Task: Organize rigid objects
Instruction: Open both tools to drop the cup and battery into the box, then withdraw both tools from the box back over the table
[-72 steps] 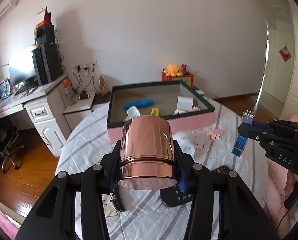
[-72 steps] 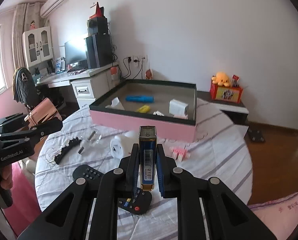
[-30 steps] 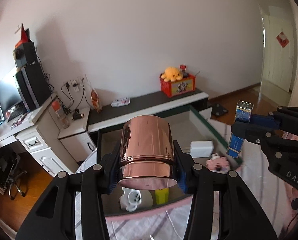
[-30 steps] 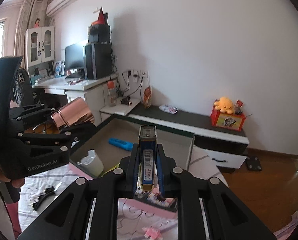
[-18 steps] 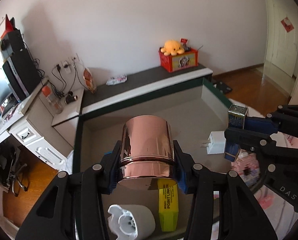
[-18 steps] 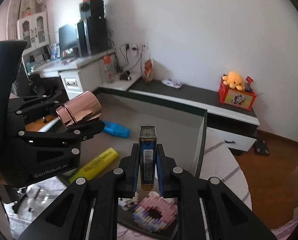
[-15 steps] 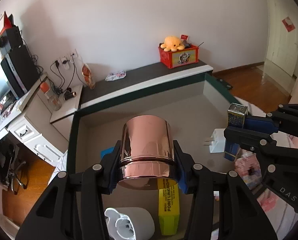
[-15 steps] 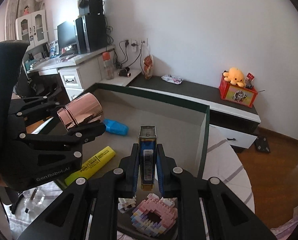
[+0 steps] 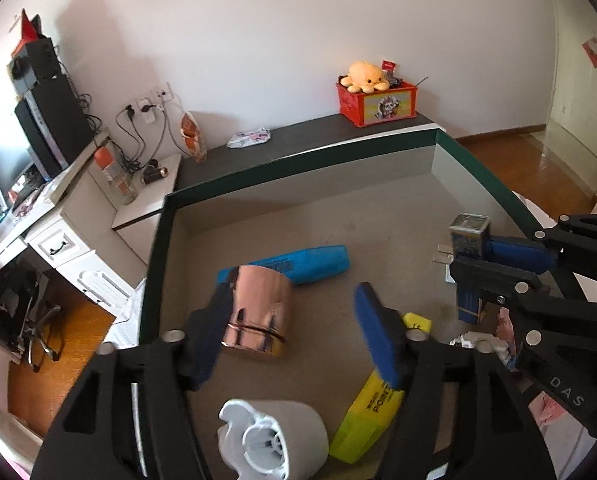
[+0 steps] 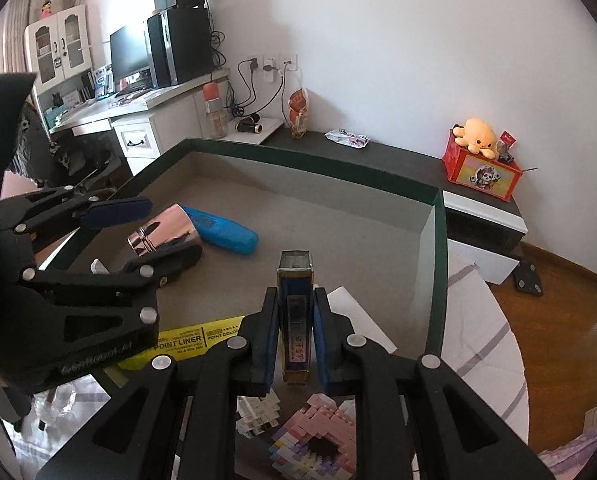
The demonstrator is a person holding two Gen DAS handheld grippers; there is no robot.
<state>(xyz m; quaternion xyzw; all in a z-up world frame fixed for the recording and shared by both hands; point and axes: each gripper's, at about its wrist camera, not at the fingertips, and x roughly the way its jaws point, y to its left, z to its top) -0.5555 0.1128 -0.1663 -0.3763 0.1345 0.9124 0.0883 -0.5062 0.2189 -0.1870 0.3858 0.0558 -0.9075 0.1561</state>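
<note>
My left tool [image 9: 294, 334] is opening off the slick, rigid copper cup [image 9: 258, 312], mid-frame; right tool [image 10: 296, 340] clamps the stiff blue tin [image 10: 295, 312] by its flat sides.

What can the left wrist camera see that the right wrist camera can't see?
Only the left wrist view shows the white plastic cap lying near the box's front.

Only the right wrist view shows the pink brick model clearly, and the white cabinet behind the desk.

Both show the green-rimmed box, the copper cup between the opening jaws of the left gripper, the blue marker, the yellow highlighter, and the right gripper clamping the blue tin.
</note>
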